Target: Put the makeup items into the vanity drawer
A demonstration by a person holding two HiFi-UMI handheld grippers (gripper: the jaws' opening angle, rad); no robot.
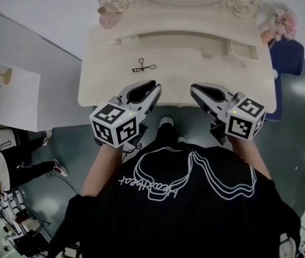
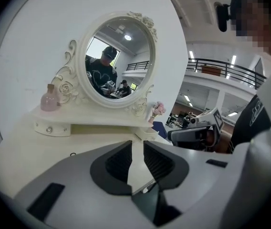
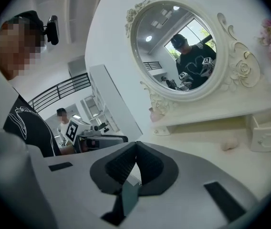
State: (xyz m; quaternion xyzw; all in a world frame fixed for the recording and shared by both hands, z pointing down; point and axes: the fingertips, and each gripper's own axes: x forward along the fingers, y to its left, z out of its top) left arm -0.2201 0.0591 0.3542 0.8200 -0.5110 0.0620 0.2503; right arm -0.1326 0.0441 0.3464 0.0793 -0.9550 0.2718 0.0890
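- Left gripper (image 2: 137,146) jaws slightly parted, empty; right gripper (image 3: 135,146) closed, empty.
- Eyelash curler (image 1: 144,66) lies ahead of the left gripper, long axis crosswise.
- Cream vanity top (image 1: 190,77), oval mirror (image 2: 116,61) beyond.

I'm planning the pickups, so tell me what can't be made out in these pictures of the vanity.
- Drawer inside: right gripper view, low angle, hidden by its own front and cut by the right edge.
- Pale pink item: right gripper view, blurred, kind unclear.
- Eyelash curler: left gripper view, mostly hidden behind the left gripper.
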